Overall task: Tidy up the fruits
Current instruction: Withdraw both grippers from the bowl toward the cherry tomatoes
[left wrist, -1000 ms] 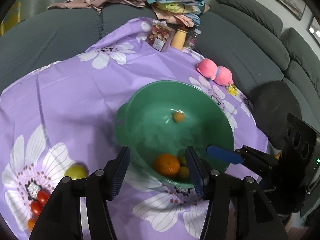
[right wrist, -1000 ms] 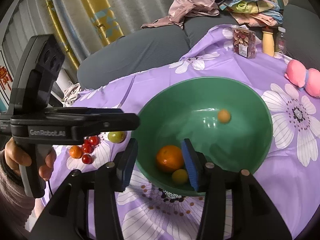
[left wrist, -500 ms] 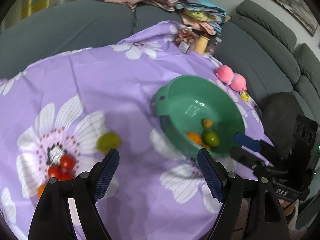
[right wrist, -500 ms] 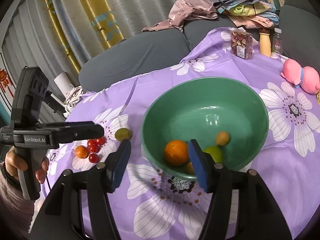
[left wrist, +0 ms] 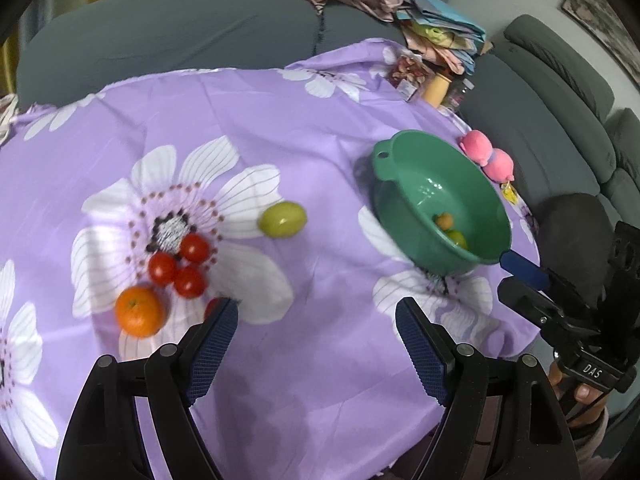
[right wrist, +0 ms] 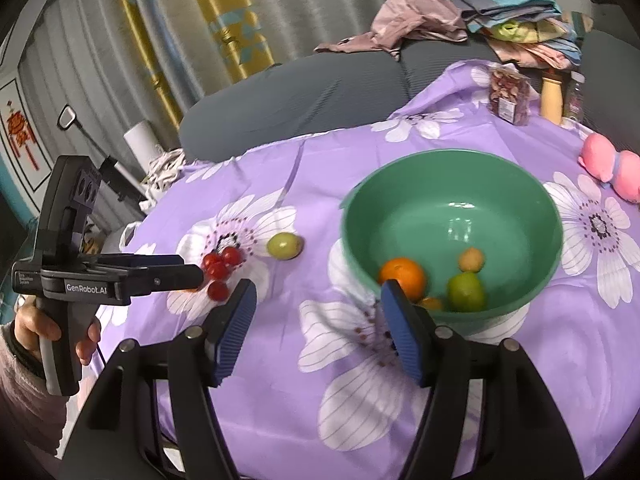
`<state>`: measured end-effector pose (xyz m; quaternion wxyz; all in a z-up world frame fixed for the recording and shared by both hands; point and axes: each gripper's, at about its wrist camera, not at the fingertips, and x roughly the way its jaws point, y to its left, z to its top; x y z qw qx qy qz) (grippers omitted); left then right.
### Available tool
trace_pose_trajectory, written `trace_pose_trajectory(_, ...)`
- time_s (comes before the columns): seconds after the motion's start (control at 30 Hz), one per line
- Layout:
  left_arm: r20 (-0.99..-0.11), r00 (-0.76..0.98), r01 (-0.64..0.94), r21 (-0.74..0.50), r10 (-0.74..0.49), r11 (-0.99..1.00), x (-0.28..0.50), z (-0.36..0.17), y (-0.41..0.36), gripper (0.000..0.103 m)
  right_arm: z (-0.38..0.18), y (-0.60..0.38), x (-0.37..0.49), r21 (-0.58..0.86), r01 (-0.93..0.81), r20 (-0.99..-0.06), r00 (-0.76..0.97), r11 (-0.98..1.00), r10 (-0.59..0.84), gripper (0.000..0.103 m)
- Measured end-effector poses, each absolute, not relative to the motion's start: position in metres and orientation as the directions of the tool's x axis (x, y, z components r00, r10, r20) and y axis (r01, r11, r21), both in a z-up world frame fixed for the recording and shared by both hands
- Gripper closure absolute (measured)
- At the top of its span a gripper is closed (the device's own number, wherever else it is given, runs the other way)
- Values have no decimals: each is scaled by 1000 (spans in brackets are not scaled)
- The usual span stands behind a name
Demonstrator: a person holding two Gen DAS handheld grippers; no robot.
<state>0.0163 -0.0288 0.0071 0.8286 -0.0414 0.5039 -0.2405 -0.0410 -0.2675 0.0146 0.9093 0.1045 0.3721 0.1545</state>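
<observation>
One green bowl (right wrist: pixel 452 184) stands on the purple flowered cloth (left wrist: pixel 280 120). It holds four fruits in the right wrist view: one orange (right wrist: pixel 402 276), one green fruit (right wrist: pixel 466 292), one small tan fruit (right wrist: pixel 471 260), and one small orange fruit (right wrist: pixel 430 303) partly hidden behind a blue pad.

On the cloth outside the bowl lie one yellow-green fruit (left wrist: pixel 283 219), one tangerine (left wrist: pixel 140 311) and three cherry tomatoes (left wrist: pixel 178 264) in a touching cluster; a fourth red one (left wrist: pixel 212 309) is mostly hidden behind the left gripper's finger.

The left gripper (left wrist: pixel 316 340) stands wide apart, empty, above bare cloth beside the cluster. The right gripper (right wrist: pixel 318 320) has just been opening further, nothing between its pads, at the bowl's near rim.
</observation>
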Motion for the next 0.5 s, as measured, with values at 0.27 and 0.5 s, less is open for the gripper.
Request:
trace_pose_trajectory(0.27,-820,370,334,-320,-436,887,4,1,-10,21,18,-240,-48,281,-260,-659,647,924,383,38)
trace_pose_trajectory(0.5,-828,363,305,-328,-427,894,-2,-6,6,21,19,-223,-50,270,-292,-672,625,918,397,36)
